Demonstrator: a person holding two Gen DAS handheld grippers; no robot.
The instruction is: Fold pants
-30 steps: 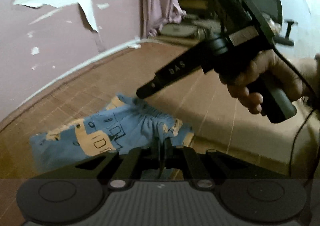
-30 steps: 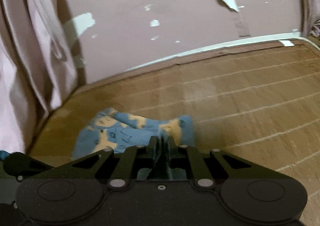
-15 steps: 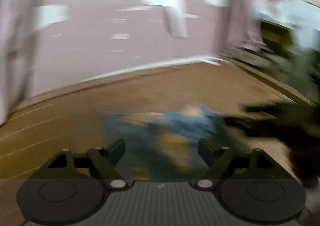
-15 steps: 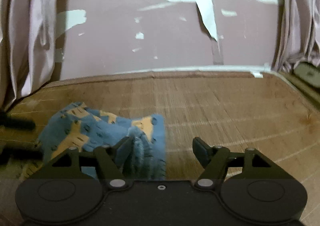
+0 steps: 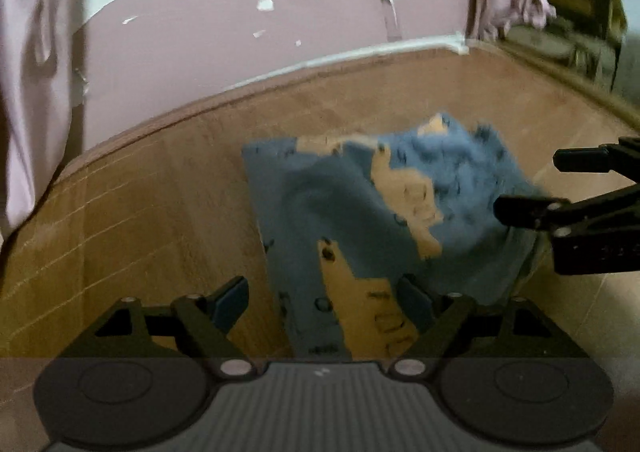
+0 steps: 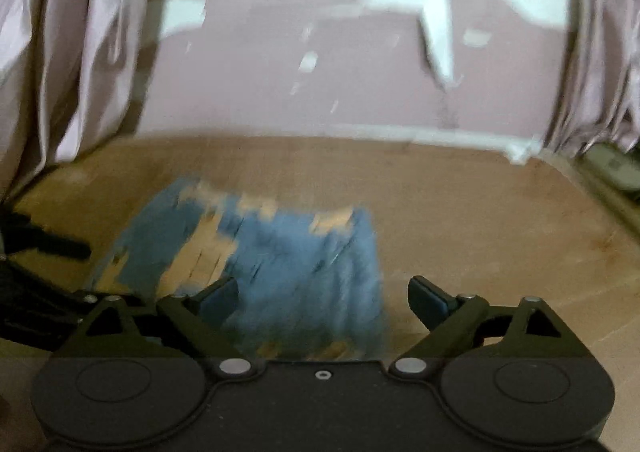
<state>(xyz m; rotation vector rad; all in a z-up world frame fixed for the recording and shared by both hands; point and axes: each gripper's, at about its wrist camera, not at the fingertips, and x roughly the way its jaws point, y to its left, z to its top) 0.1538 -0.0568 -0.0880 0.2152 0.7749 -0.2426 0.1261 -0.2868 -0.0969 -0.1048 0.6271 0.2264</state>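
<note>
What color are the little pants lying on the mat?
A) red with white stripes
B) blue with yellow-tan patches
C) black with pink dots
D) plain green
B: the pants lying on the woven mat are blue cloth with yellow-tan patches and small dark marks, seen the same way from the right wrist camera.

No text reads clearly; the right tongs point(image 5: 556, 184) perhaps bear blurred, illegible lettering.

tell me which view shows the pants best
The left wrist view: the pants lie sharper there, print and outline readable, nearly whole on the mat. The right wrist view shows them motion-blurred, the near part hidden behind the gripper.
</note>
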